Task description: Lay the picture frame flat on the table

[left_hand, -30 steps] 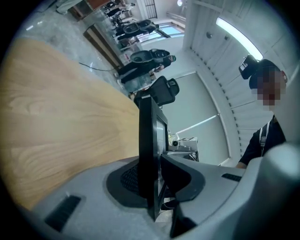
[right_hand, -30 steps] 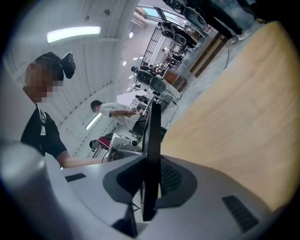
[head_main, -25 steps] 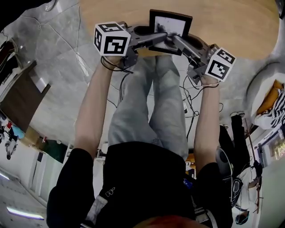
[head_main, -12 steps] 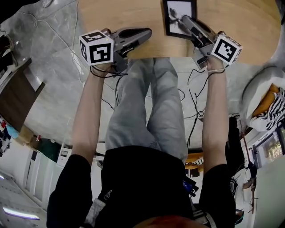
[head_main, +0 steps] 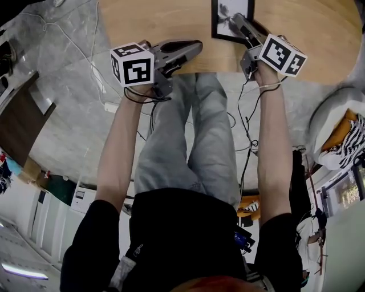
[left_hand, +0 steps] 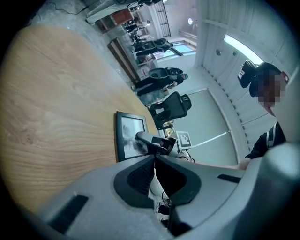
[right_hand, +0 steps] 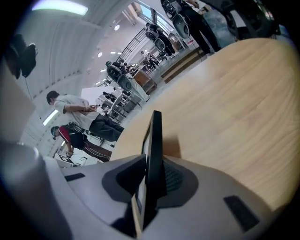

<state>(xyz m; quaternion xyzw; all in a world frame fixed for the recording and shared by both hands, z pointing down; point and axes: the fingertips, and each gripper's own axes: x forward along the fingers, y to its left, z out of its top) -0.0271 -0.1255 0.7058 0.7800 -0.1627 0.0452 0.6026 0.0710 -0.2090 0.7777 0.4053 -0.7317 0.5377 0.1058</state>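
A black picture frame (head_main: 222, 17) with a grey print lies low on the wooden table (head_main: 142, 23), face up, at the top of the head view. My right gripper (head_main: 235, 20) holds its near edge. In the right gripper view the frame (right_hand: 154, 136) runs edge-on between the two pads, which touch it while the jaws are opening. My left gripper (head_main: 194, 48) hangs over the table's front edge, left of the frame and apart from it, shut on nothing. The left gripper view shows the frame (left_hand: 129, 133) with the right gripper (left_hand: 152, 140) on it.
The table's curved front edge (head_main: 217, 71) runs just below both grippers. The person's legs (head_main: 194, 131) and floor cables (head_main: 245, 154) lie under it. Office chairs (left_hand: 171, 105) and standing people (right_hand: 70, 105) are far behind the table.
The left gripper has let go of the frame and drawn back to the left. The right gripper has carried the frame farther onto the table and tipped it down, face up.
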